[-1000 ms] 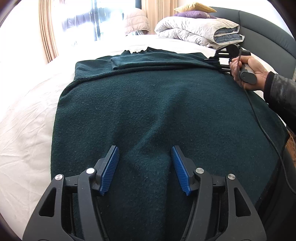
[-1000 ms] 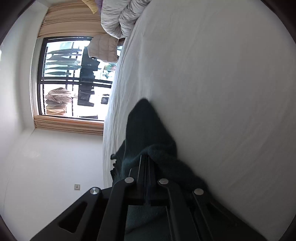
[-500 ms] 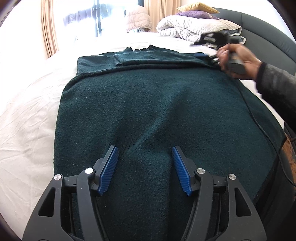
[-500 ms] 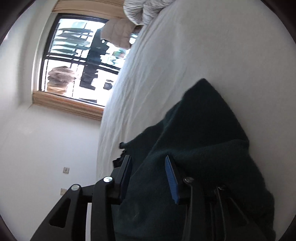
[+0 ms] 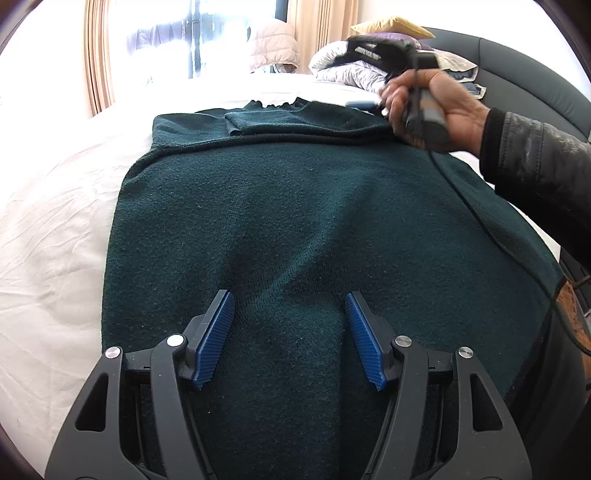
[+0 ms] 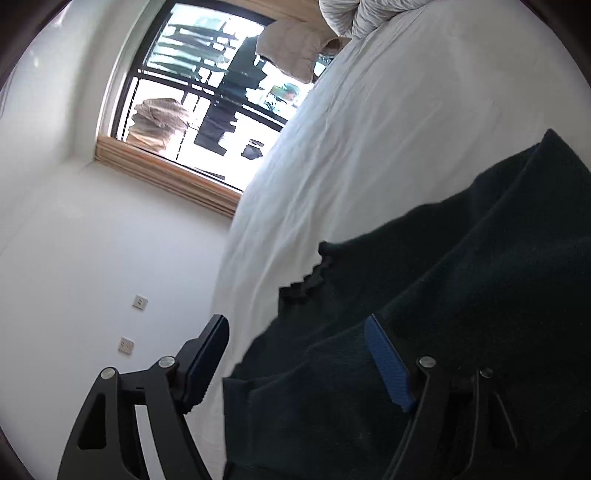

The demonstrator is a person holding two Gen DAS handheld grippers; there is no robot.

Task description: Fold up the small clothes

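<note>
A dark green knit garment [image 5: 295,206] lies flat on the white bed [image 5: 55,236], with a folded sleeve strip [image 5: 295,123] across its far end. My left gripper [image 5: 288,299] is open and rests low over the garment's near part, with cloth between its blue pads [image 5: 216,334]. My right gripper [image 6: 295,328] is open and lifted just above the garment's far right corner [image 6: 461,295], holding nothing. It shows in the left wrist view [image 5: 373,51], blurred, in the person's hand [image 5: 428,107].
A folded grey duvet [image 5: 354,74] and pillows [image 5: 391,31] lie at the head of the bed by the dark headboard [image 5: 524,81]. A window [image 6: 207,92] and curtains [image 5: 98,55] stand beyond. A cable [image 5: 480,221] runs across the garment's right side.
My right gripper has opened, let go of the garment's far corner and lifted off it. The left gripper has stayed open in place over the near cloth.
</note>
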